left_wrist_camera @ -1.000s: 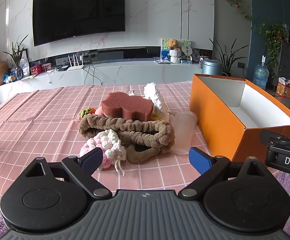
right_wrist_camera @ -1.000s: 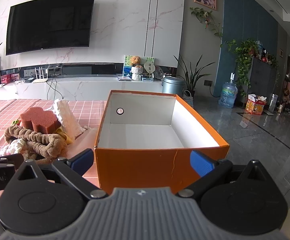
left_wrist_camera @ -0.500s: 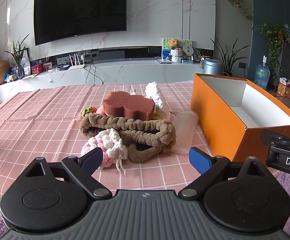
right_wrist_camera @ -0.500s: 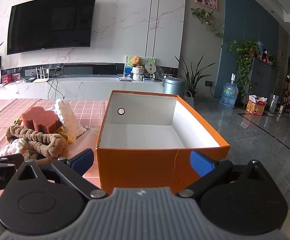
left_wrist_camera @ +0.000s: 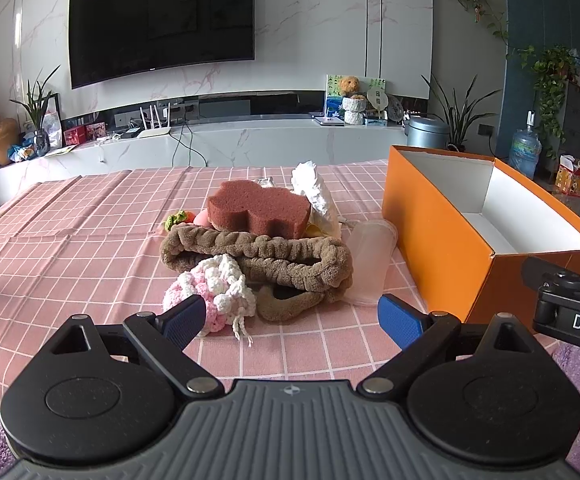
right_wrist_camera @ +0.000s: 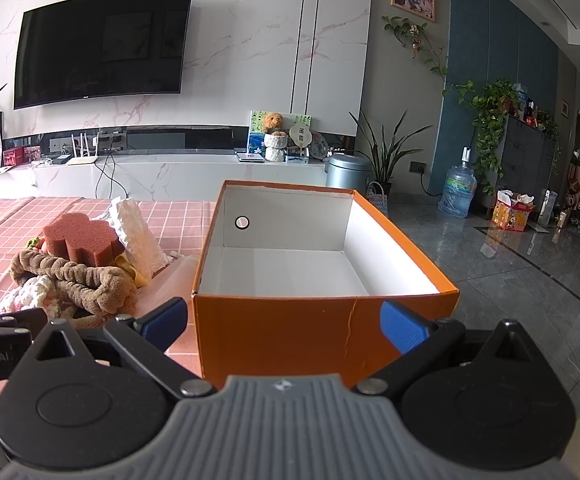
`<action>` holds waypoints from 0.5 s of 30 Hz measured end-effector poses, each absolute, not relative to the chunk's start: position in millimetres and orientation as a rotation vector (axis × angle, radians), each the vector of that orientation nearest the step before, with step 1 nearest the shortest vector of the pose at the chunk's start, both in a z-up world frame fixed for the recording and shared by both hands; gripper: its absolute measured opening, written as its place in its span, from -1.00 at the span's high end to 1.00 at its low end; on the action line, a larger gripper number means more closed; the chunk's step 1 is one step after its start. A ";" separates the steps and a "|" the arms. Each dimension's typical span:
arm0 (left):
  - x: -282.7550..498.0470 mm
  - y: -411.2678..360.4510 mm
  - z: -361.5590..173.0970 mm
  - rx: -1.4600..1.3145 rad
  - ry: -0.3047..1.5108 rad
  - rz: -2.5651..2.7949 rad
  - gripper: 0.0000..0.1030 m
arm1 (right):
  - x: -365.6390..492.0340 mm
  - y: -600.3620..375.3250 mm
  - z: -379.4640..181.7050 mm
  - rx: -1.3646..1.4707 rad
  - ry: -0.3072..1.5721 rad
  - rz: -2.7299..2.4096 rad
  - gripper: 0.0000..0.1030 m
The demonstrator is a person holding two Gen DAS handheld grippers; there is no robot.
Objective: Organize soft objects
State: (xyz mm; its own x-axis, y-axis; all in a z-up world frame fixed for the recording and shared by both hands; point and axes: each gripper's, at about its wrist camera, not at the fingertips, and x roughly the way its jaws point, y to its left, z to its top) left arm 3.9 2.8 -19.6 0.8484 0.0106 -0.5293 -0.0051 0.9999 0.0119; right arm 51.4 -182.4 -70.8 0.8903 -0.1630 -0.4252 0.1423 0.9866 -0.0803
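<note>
Since a sec ago the left gripper [left_wrist_camera: 292, 316] had eased a bit closer to the pile and tipped down slightly, so the soft stuff sat nearer its tips; the right gripper [right_wrist_camera: 283, 322] barely shifted. Both had fingers spread wide w/ nothing between them. Left one hung low over the pink checked cloth [left_wrist_camera: 69, 248], its left pad [left_wrist_camera: 181, 320] overlapping the pink-white knit [left_wrist_camera: 213, 292] in view; contact couldn't be told. Behind the knit lay the brown headband [left_wrist_camera: 265, 256], w/ the red sponge [left_wrist_camera: 259, 210] resting on top and white wrap [left_wrist_camera: 316, 196] leaning at the sponge's right. A clear cup [left_wrist_camera: 370, 260] lay on its side between pile and orange box [left_wrist_camera: 442, 248]. Right gripper faced the box's near wall [right_wrist_camera: 290, 336], box open, white inside, nothing in it, pile off to its left.
</note>
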 end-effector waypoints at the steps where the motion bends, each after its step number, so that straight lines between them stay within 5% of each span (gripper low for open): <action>1: 4.0 2.7 -19.6 0.011 0.558 0.008 -1.00 | 51.4 -182.3 -70.8 -0.048 0.446 -0.159 -0.95; 15: 4.2 3.8 -20.4 0.003 0.575 0.002 -1.00 | 50.8 -180.9 -72.3 -0.053 0.448 -0.153 -0.95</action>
